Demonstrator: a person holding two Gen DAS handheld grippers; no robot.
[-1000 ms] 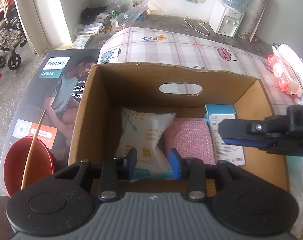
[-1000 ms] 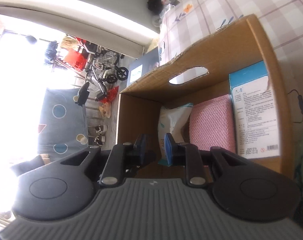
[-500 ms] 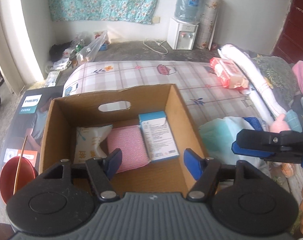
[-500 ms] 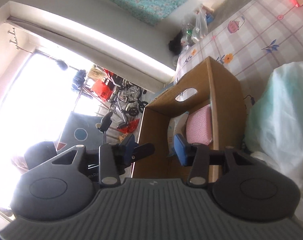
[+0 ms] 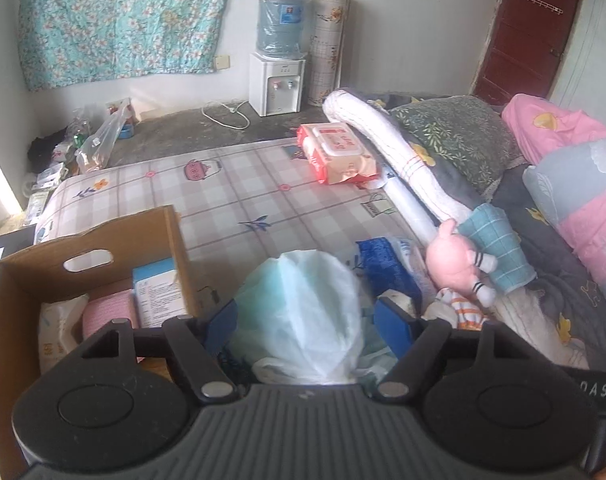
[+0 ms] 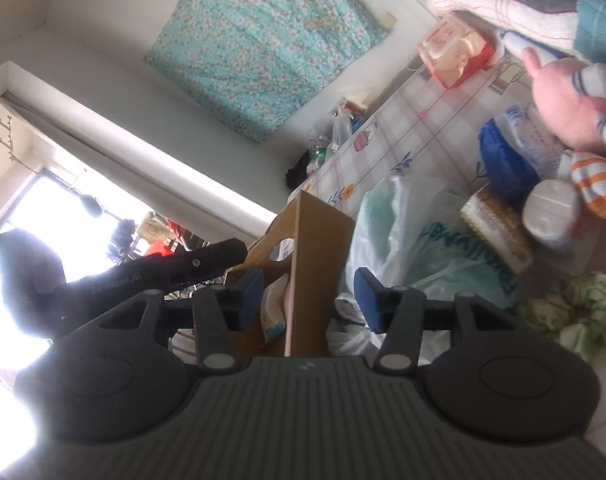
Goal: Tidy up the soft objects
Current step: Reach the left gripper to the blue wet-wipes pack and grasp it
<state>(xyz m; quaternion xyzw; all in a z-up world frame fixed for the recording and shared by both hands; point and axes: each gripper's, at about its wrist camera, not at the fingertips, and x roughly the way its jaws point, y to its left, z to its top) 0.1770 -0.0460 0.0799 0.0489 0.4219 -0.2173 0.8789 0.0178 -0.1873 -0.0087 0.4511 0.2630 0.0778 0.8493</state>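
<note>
- Both tongs swung off box (image 5: 175, 240) twd pale bag (image 5: 303, 312) on bed.
- L gripper (image 5: 309, 326) & R gripper (image 6: 309, 294) jaws just spread, pinching nothing.
- Bag prob next pick.

the left hand-held gripper (image 5: 303, 320) tilts downward and the right hand-held gripper (image 6: 307, 292) sits nearer level, both with jaws just opening, gripping nothing.
</note>
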